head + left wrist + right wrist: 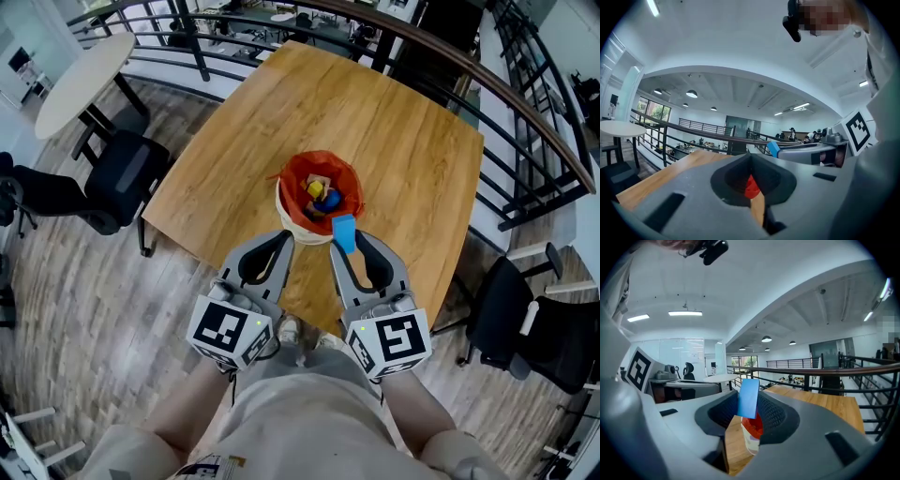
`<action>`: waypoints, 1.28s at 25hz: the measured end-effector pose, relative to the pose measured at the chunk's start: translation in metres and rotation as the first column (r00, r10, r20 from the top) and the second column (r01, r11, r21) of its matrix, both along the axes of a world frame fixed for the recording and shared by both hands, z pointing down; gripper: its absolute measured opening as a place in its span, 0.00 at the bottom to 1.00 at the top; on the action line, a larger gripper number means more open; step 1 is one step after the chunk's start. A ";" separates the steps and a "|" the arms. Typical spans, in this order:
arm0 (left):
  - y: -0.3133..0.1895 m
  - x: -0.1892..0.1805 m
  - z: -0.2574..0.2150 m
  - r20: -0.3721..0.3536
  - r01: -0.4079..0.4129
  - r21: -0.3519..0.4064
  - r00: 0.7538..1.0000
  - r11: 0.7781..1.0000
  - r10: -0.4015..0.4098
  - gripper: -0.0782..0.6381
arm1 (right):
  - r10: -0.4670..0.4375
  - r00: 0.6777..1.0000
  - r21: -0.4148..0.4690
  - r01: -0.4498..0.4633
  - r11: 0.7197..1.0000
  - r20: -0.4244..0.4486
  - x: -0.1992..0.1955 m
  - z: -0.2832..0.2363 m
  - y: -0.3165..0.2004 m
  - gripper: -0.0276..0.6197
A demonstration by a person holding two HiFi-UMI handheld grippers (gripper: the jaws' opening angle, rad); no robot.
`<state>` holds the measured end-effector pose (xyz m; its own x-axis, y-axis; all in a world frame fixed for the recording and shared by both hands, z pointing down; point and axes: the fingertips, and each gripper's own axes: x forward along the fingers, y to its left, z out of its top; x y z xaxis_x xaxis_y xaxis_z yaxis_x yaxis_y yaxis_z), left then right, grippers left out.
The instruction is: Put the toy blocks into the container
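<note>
A white container (302, 228) lined with a red bag (322, 170) stands near the front edge of the wooden table (394, 141). Several coloured toy blocks (322, 197) lie inside it. My right gripper (345, 236) is shut on a flat blue block (344, 232), held just above the container's near rim; in the right gripper view the blue block (749, 397) stands upright between the jaws over the container (751, 439). My left gripper (285, 235) hovers at the container's near left side, jaws together and empty. In the left gripper view the red bag (751, 186) shows through the jaws.
A black office chair (117, 178) stands left of the table and another black chair (525, 328) at the right. A round white table (80, 80) is at the far left. A dark railing (487, 89) curves behind the table.
</note>
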<state>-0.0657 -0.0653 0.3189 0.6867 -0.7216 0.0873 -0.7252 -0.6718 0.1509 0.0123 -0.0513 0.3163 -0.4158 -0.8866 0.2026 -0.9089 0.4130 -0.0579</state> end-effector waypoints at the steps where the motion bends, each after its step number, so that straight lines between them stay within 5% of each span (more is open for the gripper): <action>1: -0.004 0.000 0.001 0.004 -0.002 -0.001 1.000 1.000 0.002 0.13 | -0.013 1.000 -0.015 0.013 1.000 0.011 -0.003 0.001 -0.004 0.26; 32: -0.092 0.018 0.090 0.128 0.011 -0.167 0.992 0.986 0.011 0.13 | -0.093 0.992 -0.238 0.071 0.969 -0.081 -0.002 0.102 -0.107 0.26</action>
